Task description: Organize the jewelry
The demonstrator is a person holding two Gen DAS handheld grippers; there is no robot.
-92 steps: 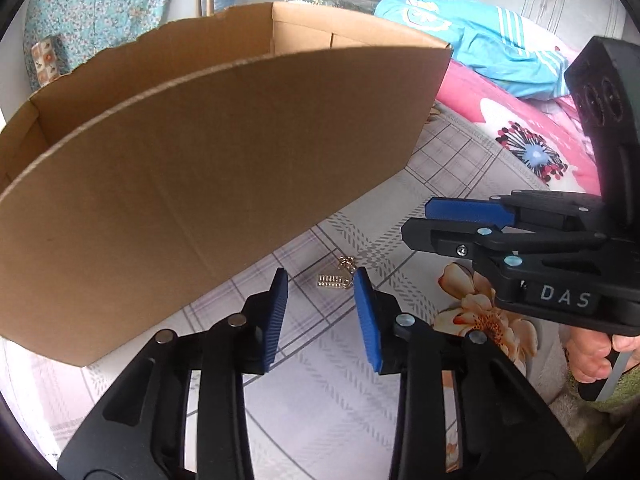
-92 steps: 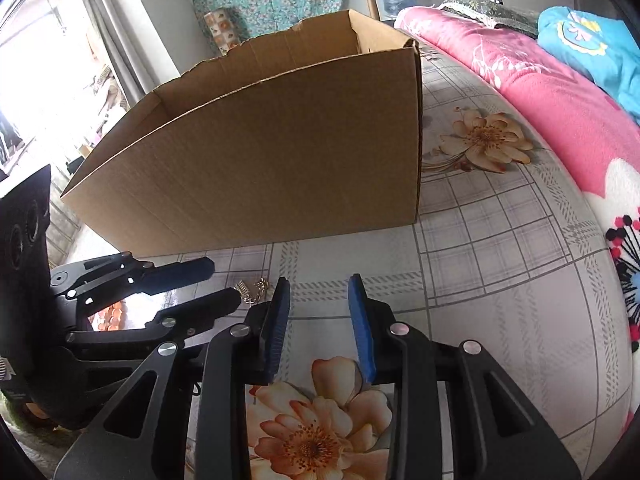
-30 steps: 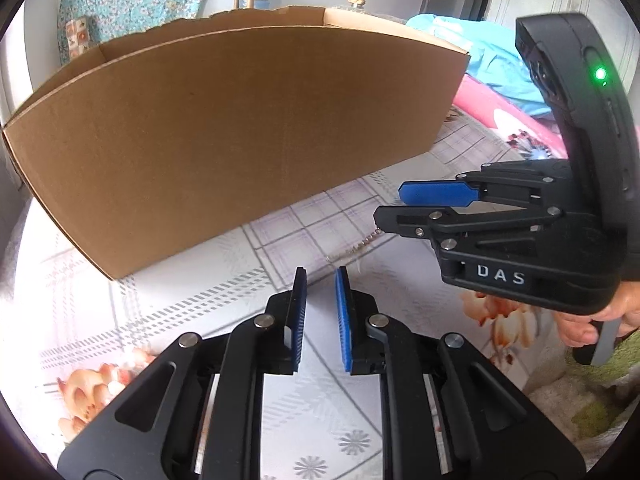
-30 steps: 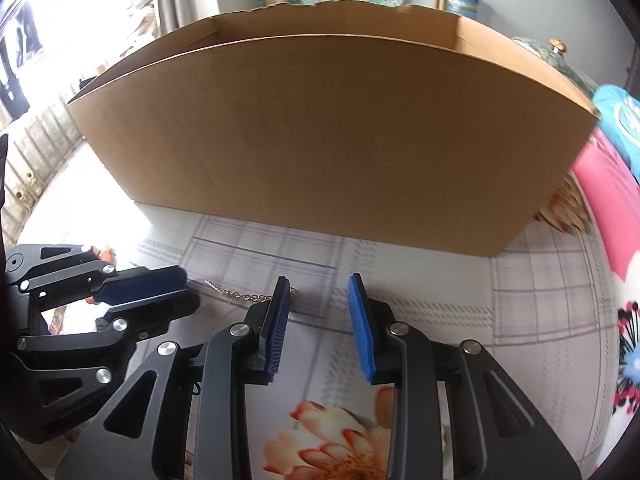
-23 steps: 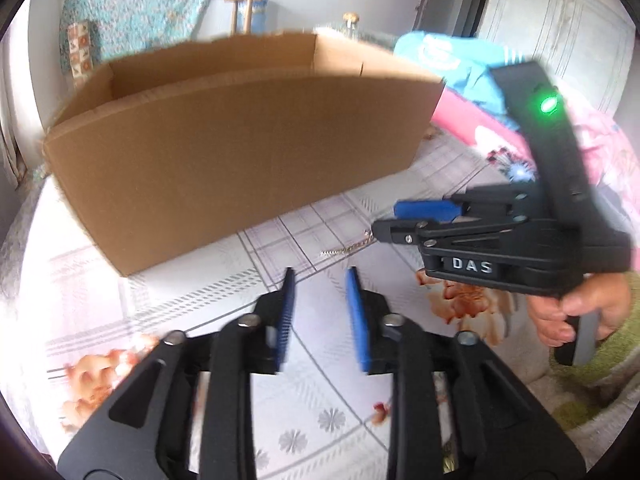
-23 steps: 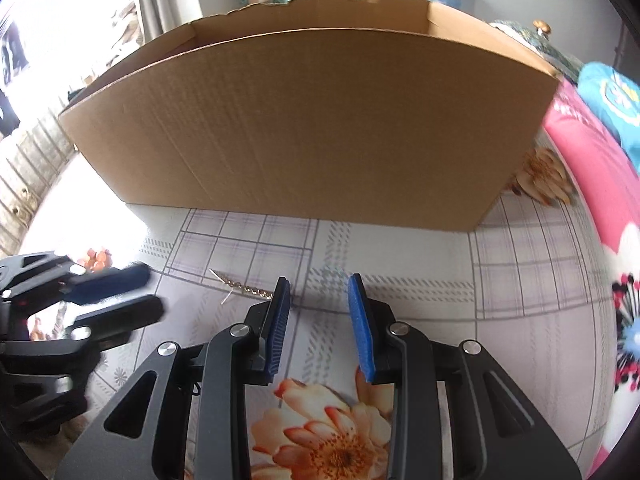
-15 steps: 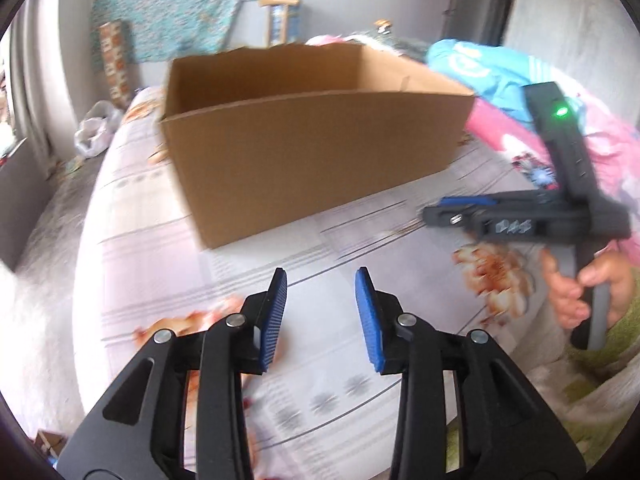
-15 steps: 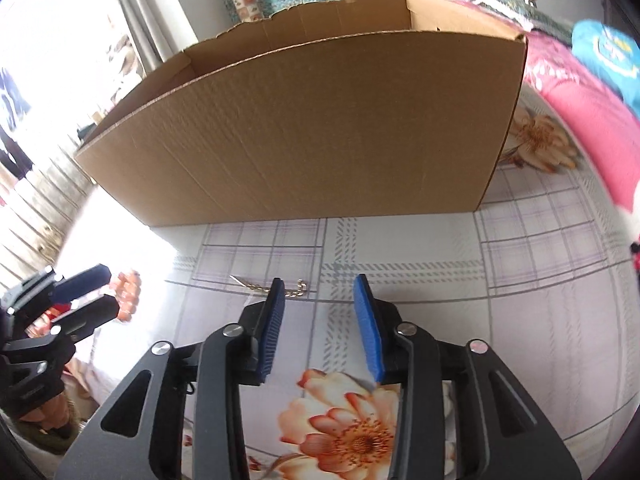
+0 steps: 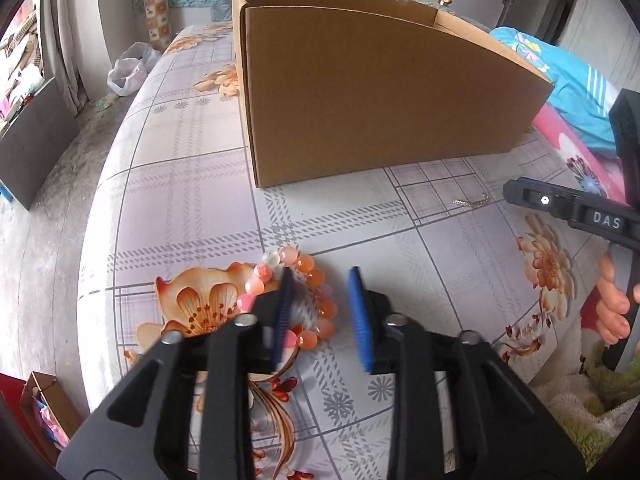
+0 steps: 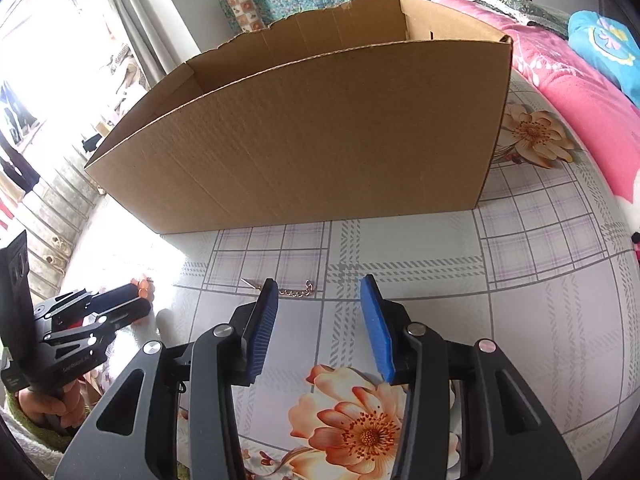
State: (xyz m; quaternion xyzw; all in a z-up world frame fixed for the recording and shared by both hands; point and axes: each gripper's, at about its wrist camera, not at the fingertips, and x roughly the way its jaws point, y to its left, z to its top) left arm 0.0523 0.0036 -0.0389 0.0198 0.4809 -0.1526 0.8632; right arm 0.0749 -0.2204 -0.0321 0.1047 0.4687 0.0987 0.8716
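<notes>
Left gripper (image 9: 320,312) has swung from the gold chain (image 9: 472,201) to the orange bead bracelet (image 9: 308,300), jaws closing around its beads, ungripped. Right gripper (image 10: 320,320), opening, hovers empty over the chain before the cardboard box (image 10: 320,140).

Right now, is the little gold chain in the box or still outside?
Outside. The gold chain lies flat on the checked bedsheet, in front of the cardboard box, not inside it.
</notes>
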